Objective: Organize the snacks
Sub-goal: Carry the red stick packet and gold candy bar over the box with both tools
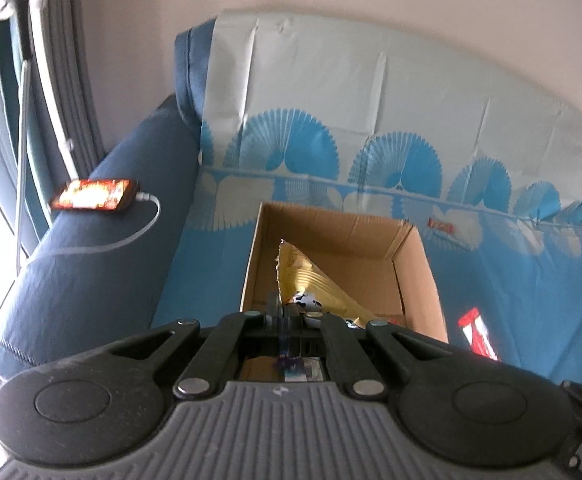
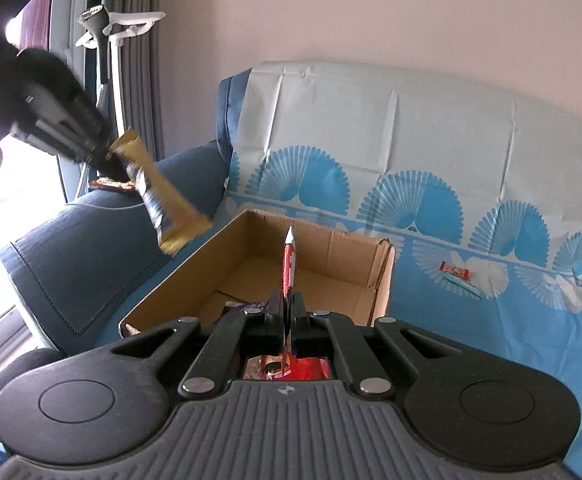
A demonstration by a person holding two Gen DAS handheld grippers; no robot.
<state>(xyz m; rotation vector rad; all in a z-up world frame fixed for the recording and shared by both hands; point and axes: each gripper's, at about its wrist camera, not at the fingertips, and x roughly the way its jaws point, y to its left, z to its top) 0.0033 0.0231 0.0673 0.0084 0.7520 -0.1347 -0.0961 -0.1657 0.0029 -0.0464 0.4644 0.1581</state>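
My left gripper (image 1: 282, 307) is shut on a gold snack packet (image 1: 309, 280) and holds it above the near edge of an open cardboard box (image 1: 423, 264) on the sofa. In the right wrist view the left gripper (image 2: 109, 158) shows at upper left with the gold packet (image 2: 163, 208) hanging from it, left of the box. My right gripper (image 2: 287, 304) is shut on a red snack packet (image 2: 289, 268), held edge-on above the box (image 2: 375, 280). A purple snack (image 2: 247, 306) lies on the box floor.
The box sits on a blue-and-white patterned sheet (image 1: 511, 280) over a blue sofa. A red packet (image 1: 477, 332) lies right of the box. A small snack bar (image 2: 455, 270) lies on the sheet. A charging phone (image 1: 93, 194) rests on the armrest.
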